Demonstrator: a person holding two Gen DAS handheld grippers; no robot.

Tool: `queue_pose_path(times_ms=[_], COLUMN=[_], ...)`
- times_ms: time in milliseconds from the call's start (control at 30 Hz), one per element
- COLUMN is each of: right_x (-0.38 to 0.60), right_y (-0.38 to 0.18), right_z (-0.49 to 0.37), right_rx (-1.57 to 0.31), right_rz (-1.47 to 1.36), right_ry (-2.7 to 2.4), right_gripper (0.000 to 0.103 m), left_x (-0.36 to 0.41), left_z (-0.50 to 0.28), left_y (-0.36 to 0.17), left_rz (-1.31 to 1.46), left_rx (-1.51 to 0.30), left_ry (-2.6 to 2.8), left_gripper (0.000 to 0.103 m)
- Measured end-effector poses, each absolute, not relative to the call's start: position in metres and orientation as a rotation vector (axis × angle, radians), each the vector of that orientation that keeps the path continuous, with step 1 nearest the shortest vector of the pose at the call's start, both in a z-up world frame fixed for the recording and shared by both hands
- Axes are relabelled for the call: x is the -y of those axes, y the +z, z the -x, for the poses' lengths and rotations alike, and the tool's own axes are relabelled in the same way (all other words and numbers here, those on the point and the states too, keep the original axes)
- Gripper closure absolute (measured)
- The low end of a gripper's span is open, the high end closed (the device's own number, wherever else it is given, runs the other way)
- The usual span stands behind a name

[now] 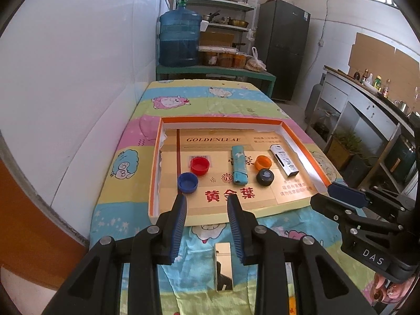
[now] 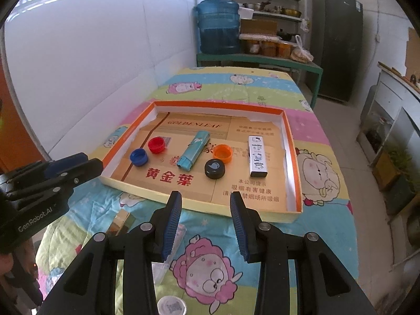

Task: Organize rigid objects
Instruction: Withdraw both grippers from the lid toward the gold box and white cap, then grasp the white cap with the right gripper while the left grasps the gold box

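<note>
On the cartoon quilt, the "GOLDENLEAF" tray lies beyond both empty, parted tools.

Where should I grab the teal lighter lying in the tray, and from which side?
Take the teal lighter across its narrow width near the middle, coming down from above. It lies flat on the tray floor, so only its long side faces are free. Turn the tool to straddle its long axis; the orange cap and black cap leave room.
</note>
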State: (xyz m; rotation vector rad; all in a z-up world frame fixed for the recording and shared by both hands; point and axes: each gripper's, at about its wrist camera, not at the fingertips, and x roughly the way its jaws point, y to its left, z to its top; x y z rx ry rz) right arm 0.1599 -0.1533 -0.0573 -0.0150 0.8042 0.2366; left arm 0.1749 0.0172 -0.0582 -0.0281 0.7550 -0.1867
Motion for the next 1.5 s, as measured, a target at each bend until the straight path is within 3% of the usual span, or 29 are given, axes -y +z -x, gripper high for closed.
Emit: queue_pose_path(times_ms=[733, 1500], right_x=[0.161, 0.149], right_y=[-0.055, -0.128], right_z=[-0.106, -0.050], right_rx=[-0.803, -0.911], right_rz=[0.017, 0.109], right_ry=[0.204, 0.253], right_gripper=[0.064, 0.064], left_x=[-0.020, -0.027], left_z=[-0.135, -0.118], left_y=[-0.057, -0.090], left_rz=[0.028, 0.056], left_rx=[-0.755, -0.824], left_ry=[-0.206, -0.214], left_gripper=[0.071, 0.071])
